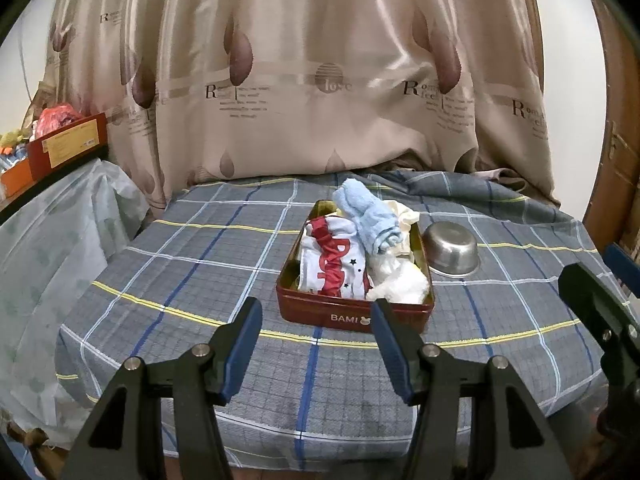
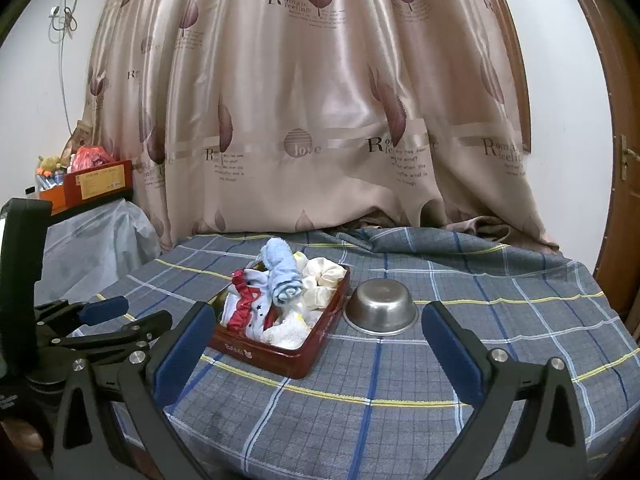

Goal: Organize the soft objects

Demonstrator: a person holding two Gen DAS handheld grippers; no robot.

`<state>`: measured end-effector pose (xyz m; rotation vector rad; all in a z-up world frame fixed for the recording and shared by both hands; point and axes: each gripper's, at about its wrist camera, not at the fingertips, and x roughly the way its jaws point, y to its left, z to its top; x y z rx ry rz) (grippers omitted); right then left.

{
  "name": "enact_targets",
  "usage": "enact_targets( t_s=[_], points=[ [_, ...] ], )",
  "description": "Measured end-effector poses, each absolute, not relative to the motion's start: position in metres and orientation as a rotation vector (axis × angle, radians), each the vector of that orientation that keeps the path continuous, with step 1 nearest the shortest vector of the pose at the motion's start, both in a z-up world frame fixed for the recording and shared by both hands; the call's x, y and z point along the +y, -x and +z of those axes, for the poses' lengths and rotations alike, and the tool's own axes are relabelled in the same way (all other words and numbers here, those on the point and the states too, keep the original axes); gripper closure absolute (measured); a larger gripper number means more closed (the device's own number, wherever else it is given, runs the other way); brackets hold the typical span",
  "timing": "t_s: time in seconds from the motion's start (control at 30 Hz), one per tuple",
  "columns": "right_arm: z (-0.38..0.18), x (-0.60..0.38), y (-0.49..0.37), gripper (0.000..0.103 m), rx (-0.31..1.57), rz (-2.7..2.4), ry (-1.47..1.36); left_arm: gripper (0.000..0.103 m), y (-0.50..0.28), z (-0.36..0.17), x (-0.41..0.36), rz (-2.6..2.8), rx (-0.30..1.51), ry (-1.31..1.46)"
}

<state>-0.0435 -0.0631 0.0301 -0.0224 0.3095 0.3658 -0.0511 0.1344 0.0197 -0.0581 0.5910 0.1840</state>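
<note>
Both grippers hang back over the near edge of the table, and neither touches a thing. The left gripper (image 1: 316, 320) has its 2 blue-padded fingers spread apart with only the checked tablecloth (image 1: 192, 264) between them. The right gripper (image 2: 318, 330) is spread wider, its jaws framing the red tin (image 2: 280, 354) and the steel bowl (image 2: 382, 308) from a distance, gripping nothing.

The soft things sit piled in that red tin in the middle of the table. White letters on its front wall read "BAMI", with a small rabbit mark beside them. Inside, a rolled light-blue towel (image 1: 368, 216) lies on top, running from the back toward the middle. Left of it is a white garment with red trim (image 1: 336, 264), small dark stars and big red lettering too folded to read. A fluffy white cloth (image 1: 400, 286) fills the front right corner, and a cream cloth (image 2: 320, 278) bunches at the back right.

The steel bowl stands upside down just right of the tin, close to it.

Behind hangs a shiny beige curtain (image 2: 320, 120) with leaf prints, "love" in a striped circle, and repeated text starting "Romantic feeling". Far left, a red-and-yellow carton (image 1: 68, 146) carries print too small to read.
</note>
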Motion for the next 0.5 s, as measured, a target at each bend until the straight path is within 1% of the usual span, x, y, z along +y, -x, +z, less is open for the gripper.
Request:
enact_targets(
  t_s=[0.5],
  points=[
    [0.0293,-0.0616,0.0445,0.001,0.31,0.36,0.024,0.045,0.0508,0.0174,0.1333,0.181,0.596,0.055]
  ],
)
